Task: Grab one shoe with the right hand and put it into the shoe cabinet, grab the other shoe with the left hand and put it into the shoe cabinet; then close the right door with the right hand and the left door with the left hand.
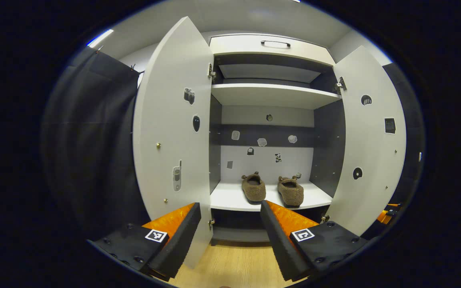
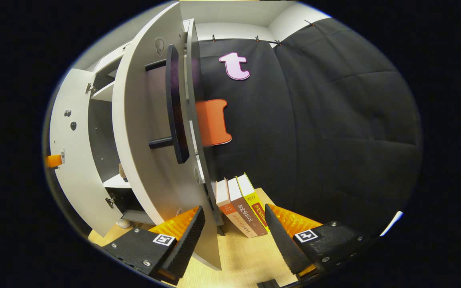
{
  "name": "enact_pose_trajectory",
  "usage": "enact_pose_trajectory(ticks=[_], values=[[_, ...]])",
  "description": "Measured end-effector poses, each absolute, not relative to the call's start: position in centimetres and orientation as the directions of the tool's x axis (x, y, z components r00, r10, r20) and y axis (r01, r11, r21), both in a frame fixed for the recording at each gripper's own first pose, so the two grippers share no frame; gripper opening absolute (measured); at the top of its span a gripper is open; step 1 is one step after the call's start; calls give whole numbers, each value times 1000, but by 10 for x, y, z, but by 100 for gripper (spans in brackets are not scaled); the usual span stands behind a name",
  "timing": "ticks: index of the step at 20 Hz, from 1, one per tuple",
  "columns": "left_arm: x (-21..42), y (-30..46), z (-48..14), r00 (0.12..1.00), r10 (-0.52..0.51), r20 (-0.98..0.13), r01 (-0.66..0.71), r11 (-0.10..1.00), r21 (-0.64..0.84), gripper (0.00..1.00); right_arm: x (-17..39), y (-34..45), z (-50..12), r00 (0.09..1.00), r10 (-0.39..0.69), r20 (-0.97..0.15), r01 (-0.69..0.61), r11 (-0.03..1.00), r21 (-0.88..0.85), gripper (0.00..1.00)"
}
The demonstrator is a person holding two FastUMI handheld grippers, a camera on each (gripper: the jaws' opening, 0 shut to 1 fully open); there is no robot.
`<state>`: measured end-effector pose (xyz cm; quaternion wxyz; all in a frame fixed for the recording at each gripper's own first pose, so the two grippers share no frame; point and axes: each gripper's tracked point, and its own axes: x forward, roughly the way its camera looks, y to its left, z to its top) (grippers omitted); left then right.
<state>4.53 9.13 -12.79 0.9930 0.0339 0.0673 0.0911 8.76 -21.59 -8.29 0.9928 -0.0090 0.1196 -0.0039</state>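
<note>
Both brown shoes point(image 1: 272, 189) already sitting side by side on the bottom shelf point(image 1: 230, 200) of the shoe cabinet point(image 1: 270, 48), toes pointing in. Left door point(image 1: 170, 132) and right door point(image 1: 368, 140) both swung wide open. Left gripper point(image 1: 230, 218) hanging back in front of the cabinet, fingers spread apart, holding nothing. Right gripper point(image 2: 234, 224) spread open too and empty, right up by the outer face of the right door, near its dark handle point(image 2: 174, 104). Three books point(image 2: 240, 204) standing on the wooden floor point(image 2: 246, 256) just past that door.
</note>
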Motion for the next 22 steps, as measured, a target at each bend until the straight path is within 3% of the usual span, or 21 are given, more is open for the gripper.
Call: enact_pose_trajectory(ticks=[2,3,4,5,6,7,8,9,10,11,12,14,15,16,17,19,20,21,22], values=[[28,104,-133,970,208,-127,-198,976,88,95,88,-213,-82,971,-11,-240,6,1000,-19,100],[21,109,-137,968,214,-131,-204,975,86,97,88,-212,-81,971,-13,-238,7,1000,-24,92],[16,116,-142,967,219,-134,-210,974,79,97,89,-211,-81,971,-18,-236,11,999,-32,100],[12,123,-147,964,229,-138,-221,973,71,95,89,-210,-81,972,-25,-234,17,999,-36,100],[7,130,-150,961,234,-144,-227,972,63,97,88,-209,-81,972,-31,-234,23,999,-35,89],[4,136,-154,960,237,-151,-231,971,57,97,87,-208,-82,972,-37,-232,31,999,-32,100],[2,143,-158,957,242,-160,-235,970,56,95,85,-207,-82,972,-48,-229,42,999,-32,99],[1,151,-162,954,246,-170,-240,969,57,97,83,-206,-82,972,-65,-225,59,998,-33,89],[-1,158,-166,951,253,-180,-247,967,55,95,82,-206,-82,972,-79,-223,73,997,-37,89],[-4,166,-167,949,256,-185,-251,967,51,95,81,-204,-82,972,-86,-220,80,996,-38,89],[-5,171,-167,949,254,-185,-250,967,46,95,79,-202,-82,972,-91,-218,85,996,-37,100],[-5,180,-167,954,238,-183,-235,971,41,97,76,-198,-82,972,-106,-212,100,994,-41,100],[-6,185,-166,955,236,-181,-232,972,46,97,75,-195,-82,971,-111,-210,104,994,-43,89],[-6,191,-164,955,238,-176,-232,971,52,97,74,-190,-82,971,-113,-209,106,993,-43,89],[-5,196,-161,957,236,-171,-230,972,56,97,72,-186,-83,972,-114,-207,108,993,-42,99],[-6,204,-159,960,227,-164,-221,974,56,95,70,-174,-84,972,-113,-204,106,993,-42,99],[-5,209,-158,961,223,-162,-217,975,56,97,69,-168,-85,972,-111,-205,105,994,-39,89],[-5,215,-156,962,218,-162,-212,976,56,97,67,-162,-87,972,-110,-205,105,994,-35,99],[-5,220,-156,963,215,-161,-209,976,55,97,67,-155,-87,973,-108,-204,103,994,-35,99]])
